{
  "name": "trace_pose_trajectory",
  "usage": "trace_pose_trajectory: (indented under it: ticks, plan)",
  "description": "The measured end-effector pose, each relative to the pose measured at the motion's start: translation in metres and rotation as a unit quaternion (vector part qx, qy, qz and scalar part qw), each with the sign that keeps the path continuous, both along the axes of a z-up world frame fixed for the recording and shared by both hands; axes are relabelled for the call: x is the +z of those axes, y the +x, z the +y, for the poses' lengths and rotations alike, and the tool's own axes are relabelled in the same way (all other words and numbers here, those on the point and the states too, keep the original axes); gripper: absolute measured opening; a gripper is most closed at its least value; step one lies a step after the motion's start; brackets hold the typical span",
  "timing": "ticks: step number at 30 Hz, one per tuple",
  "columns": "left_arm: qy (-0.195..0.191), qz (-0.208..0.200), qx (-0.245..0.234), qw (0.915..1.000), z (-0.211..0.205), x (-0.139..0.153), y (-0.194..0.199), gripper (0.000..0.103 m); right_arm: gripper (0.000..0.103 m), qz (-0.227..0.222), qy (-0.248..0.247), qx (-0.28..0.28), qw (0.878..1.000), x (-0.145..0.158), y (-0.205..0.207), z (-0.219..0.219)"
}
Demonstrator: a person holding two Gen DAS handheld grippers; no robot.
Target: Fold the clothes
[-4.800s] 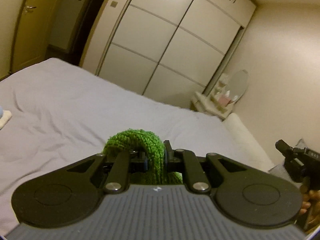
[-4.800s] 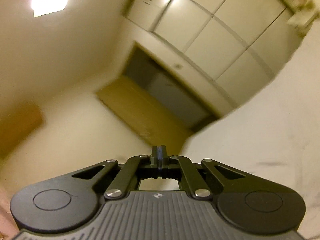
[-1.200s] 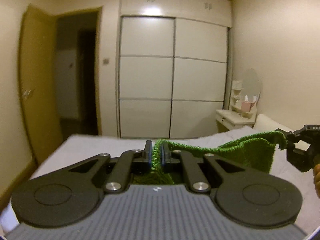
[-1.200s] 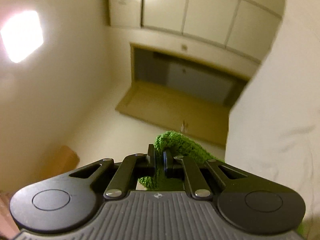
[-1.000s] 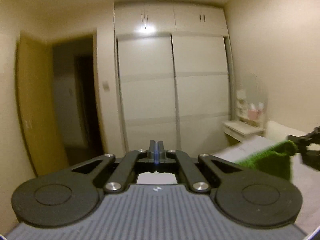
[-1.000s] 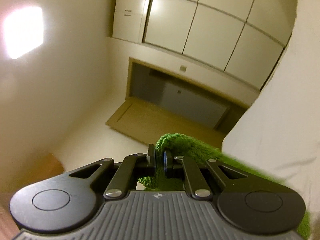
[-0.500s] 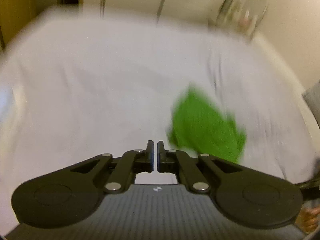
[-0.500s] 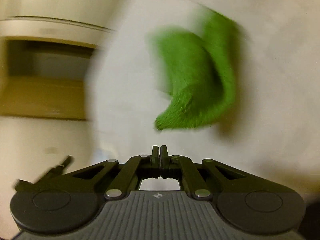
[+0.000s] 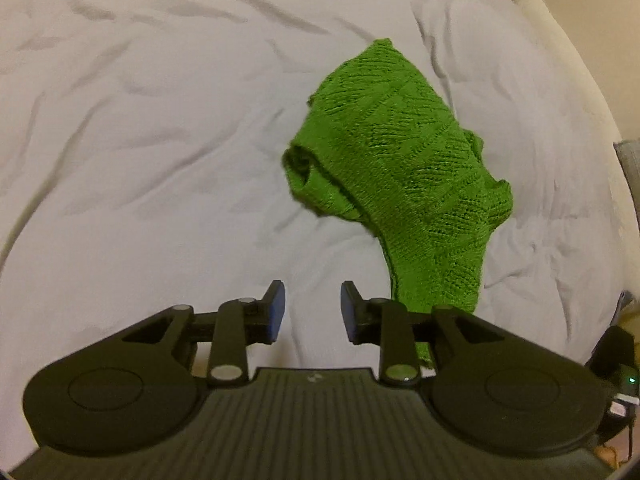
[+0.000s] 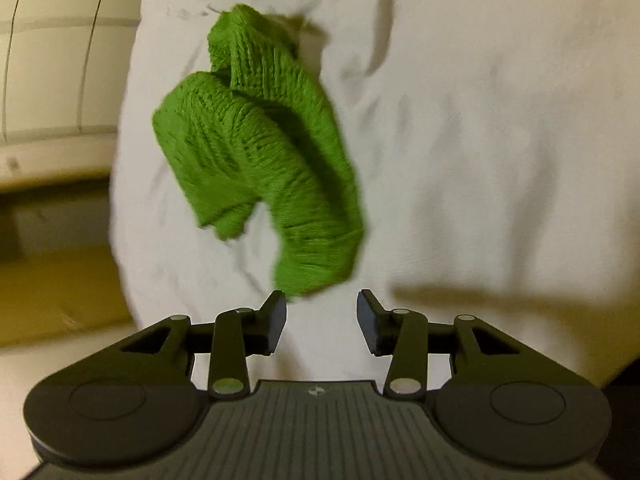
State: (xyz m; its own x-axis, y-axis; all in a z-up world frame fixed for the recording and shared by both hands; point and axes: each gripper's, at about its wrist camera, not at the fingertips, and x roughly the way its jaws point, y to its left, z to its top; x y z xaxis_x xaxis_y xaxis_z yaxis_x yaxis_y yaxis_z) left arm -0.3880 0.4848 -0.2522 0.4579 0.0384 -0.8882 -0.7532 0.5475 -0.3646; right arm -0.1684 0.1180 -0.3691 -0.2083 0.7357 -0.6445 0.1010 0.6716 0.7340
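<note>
A green knitted garment (image 9: 404, 168) lies crumpled on the white bed sheet (image 9: 140, 120). In the left wrist view it is ahead and to the right of my left gripper (image 9: 313, 307), which is open and empty above the sheet. In the right wrist view the same garment (image 10: 264, 148) lies just ahead and left of my right gripper (image 10: 322, 312), which is also open and empty. Neither gripper touches the garment.
The wrinkled white sheet (image 10: 480, 140) covers the bed. The bed's edge and a cream headboard or wall (image 9: 580, 64) show at the right of the left view. A white wardrobe (image 10: 52, 52) and yellowish floor (image 10: 52, 288) show at the left of the right view.
Both grippers held the garment up in the air, then let it go. It dropped onto the sheet. Both grippers tilted down toward the bed and have opened in the last half second.
</note>
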Motion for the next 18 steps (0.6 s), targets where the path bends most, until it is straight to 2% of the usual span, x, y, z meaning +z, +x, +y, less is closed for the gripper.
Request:
trace_pose_trajectory:
  ticks: [3,5,6,8,9,10,11,13,15,17,18]
  plan:
    - [0.001,0.003,-0.009,1.0000,0.001,-0.001,0.003,0.025,0.043,0.053,0.029,-0.064,0.996,-0.033,-0.014,0.016]
    - [0.000,0.007,-0.009,0.9999,0.006,-0.005,0.005,0.026,0.051,0.082,0.038,-0.109,0.990,-0.053,-0.023,0.024]
    - [0.000,0.009,-0.009,0.9999,0.009,-0.008,0.006,0.026,0.059,0.094,0.039,-0.134,0.986,-0.062,-0.027,0.026]
    - [-0.001,0.015,-0.007,0.9999,0.018,-0.014,0.009,0.028,0.060,0.109,0.042,-0.178,0.977,-0.077,-0.032,0.031]
    - [-0.003,0.016,-0.004,0.9999,0.024,-0.017,0.012,0.028,0.056,0.115,0.051,-0.192,0.973,-0.084,-0.031,0.035]
    - [-0.005,0.016,-0.001,0.9999,0.030,-0.020,0.014,0.028,0.031,0.114,0.055,-0.196,0.972,-0.087,-0.029,0.039]
    - [-0.009,0.011,0.002,0.9999,0.036,-0.022,0.019,0.029,0.018,0.099,0.051,-0.179,0.977,-0.084,-0.022,0.045]
    - [-0.016,-0.003,0.007,0.9998,0.048,-0.027,0.029,0.031,0.014,0.064,0.045,-0.156,0.985,-0.068,-0.006,0.044]
    - [-0.025,-0.019,0.009,0.9995,0.060,-0.031,0.040,0.041,0.013,0.038,0.040,-0.159,0.986,-0.049,0.016,0.027]
    - [-0.038,-0.045,-0.001,0.9983,0.070,-0.036,0.056,0.058,0.012,0.017,0.025,-0.163,0.986,-0.032,0.038,0.001]
    - [-0.037,-0.051,-0.010,0.9980,0.073,-0.041,0.066,0.060,0.012,0.009,0.017,-0.167,0.986,-0.026,0.048,-0.011]
